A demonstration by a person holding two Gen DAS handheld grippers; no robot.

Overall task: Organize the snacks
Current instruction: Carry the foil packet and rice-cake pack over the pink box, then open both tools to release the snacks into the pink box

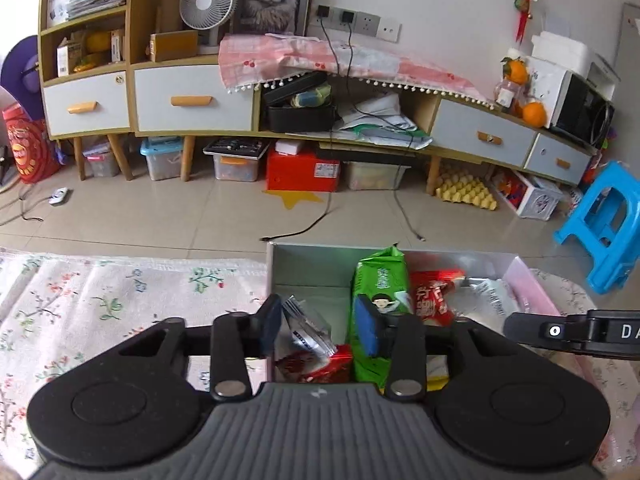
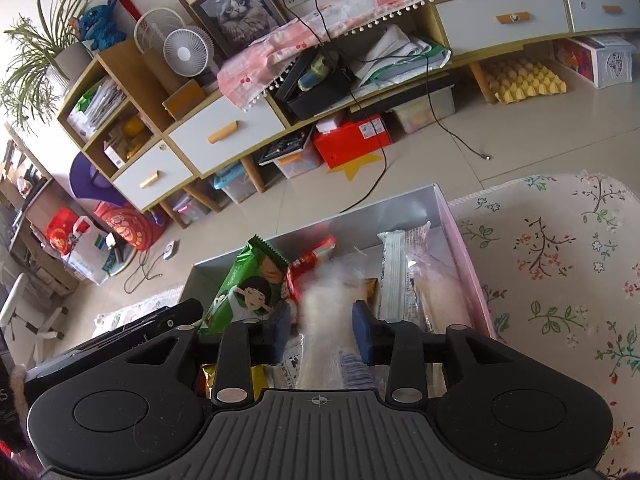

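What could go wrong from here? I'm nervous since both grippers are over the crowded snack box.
The tall green snack packet stands on end beside the left gripper; a nudge could topple it. The blurred white packet between the right gripper fingers may be loose and drop. The grey cardboard box sits at the table's edge.

L wrist cam: close above box [image 1: 308, 264], facing cabinet [image 1: 192, 100], level. R wrist cam: same, tilted. Shared: box [image 2: 452, 216], cabinet [image 2: 224, 128], floor.

surface: we've got a table under a floral cloth [image 2: 560, 248] | on it: our open snack box [image 2: 460, 236] | sitting at the far edge
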